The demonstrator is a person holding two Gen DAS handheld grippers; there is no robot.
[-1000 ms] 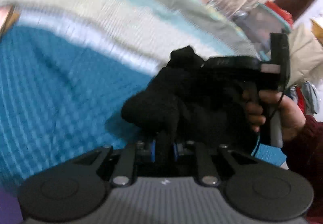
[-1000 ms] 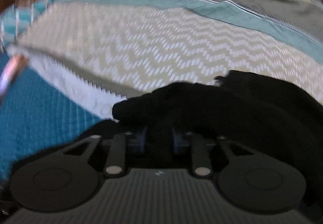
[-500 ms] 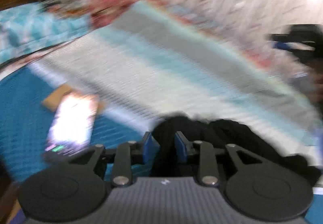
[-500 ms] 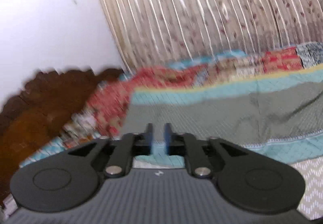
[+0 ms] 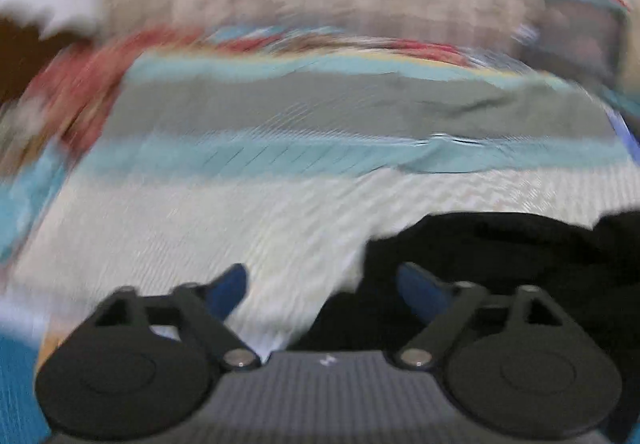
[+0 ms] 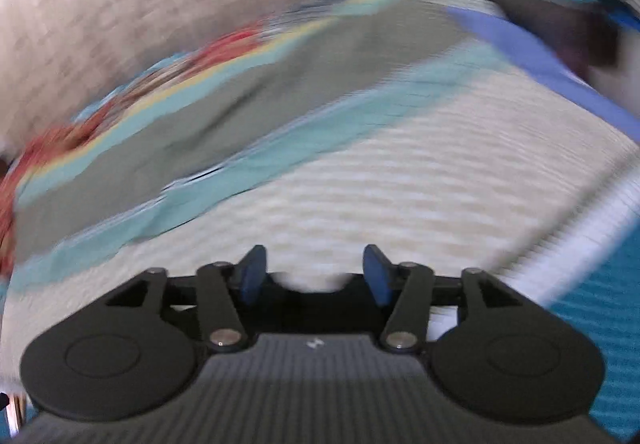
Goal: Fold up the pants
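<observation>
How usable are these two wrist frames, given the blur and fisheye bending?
Left wrist: background smeared by motion, bedspread stripes streaked, black pants an edgeless dark mass; left gripper stays sharp, jaws open. Right wrist: heavier diagonal smear, stripes bowed by the fisheye, curtain unreadable; right gripper crisp, open, nothing between. Lighting soft, no glare.

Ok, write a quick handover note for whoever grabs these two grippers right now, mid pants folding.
Left gripper: jaws have just been opening and stand wide; nothing pinched.
Right gripper: jaws have just been opening, open, with only the bedspread beyond them.
Black pants: lying in a heap on the bedspread, ahead and to the right in the left wrist view, with part of the cloth reaching in by the right finger. They are not in the right wrist view.
Done: pants released onto the bed.
Left: the views are blurred, so check how neat the fold is, then likely regrip and finish it.
</observation>
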